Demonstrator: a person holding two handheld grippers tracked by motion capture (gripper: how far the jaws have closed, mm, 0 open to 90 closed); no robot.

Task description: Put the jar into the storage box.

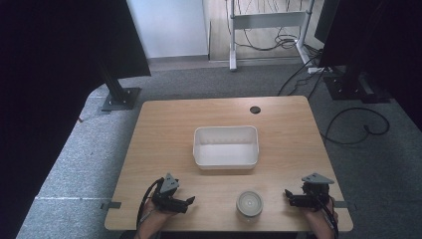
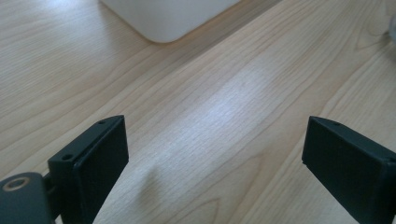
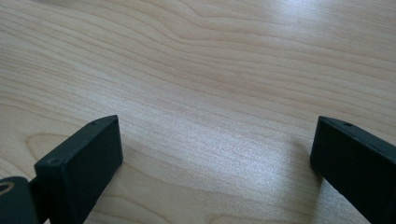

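Both grippers resting at the desk's (image 1: 164,124) near edge
Left gripper (image 1: 188,201) and right gripper (image 1: 287,196) are flanking the round lidded container (image 1: 249,203); jaws gaping wide, gripping nothing; white tub (image 1: 226,162) sitting beyond.

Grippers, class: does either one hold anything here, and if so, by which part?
Nothing is held. The left gripper and the right gripper are both open over bare table; the round container stands untouched between them.

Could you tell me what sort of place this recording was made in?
Probably a lab or office test space: a wooden table on grey carpet, black stands at both sides, and loose cables on the floor.
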